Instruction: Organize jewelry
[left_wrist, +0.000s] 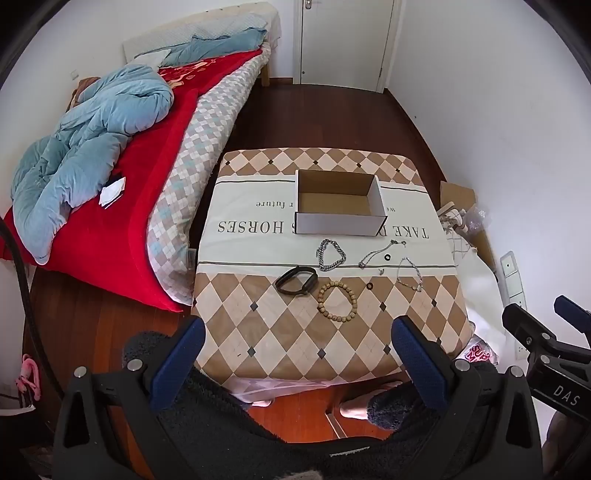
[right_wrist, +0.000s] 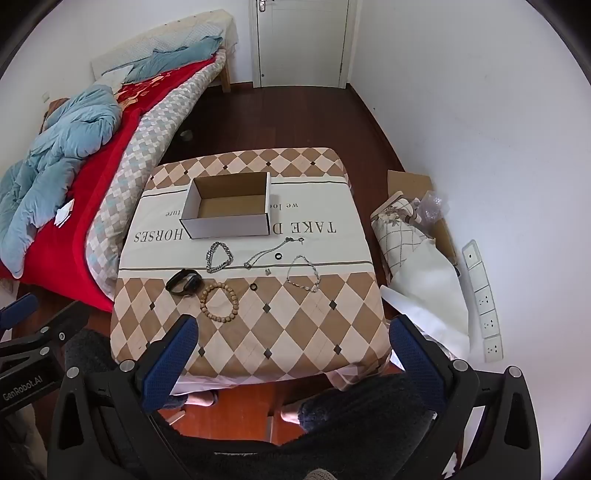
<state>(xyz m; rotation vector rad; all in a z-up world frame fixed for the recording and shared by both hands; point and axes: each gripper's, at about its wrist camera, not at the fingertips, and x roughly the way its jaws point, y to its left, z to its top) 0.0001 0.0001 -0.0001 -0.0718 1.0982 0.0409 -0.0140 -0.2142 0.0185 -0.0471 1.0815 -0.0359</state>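
Both tongs, left gripper (left_wrist: 297, 350) and right gripper (right_wrist: 291, 350), hang spread wide and empty short of the table (left_wrist: 258, 332), where wooden bead bracelet (left_wrist: 337, 300), black band (left_wrist: 296, 280) and chains (left_wrist: 331, 254) lie before the cardboard box (left_wrist: 340, 221), nothing between.

The tablecloth (left_wrist: 258, 354) ahead of both grippers carries large upside-down print, "TAKE D… HORSES", its middle hidden behind the cardboard box (right_wrist: 229, 221). A smaller upside-down line beyond it reads "we lo…" in the right wrist view and "…r future" in the left. The right gripper (left_wrist: 554, 350), seen from the left one, bears "DAS". The left gripper (right_wrist: 26, 369), seen from the right one, bears "GenRobot.AI". A bag (left_wrist: 478, 354) under the table's right corner shows red letters "SUP".
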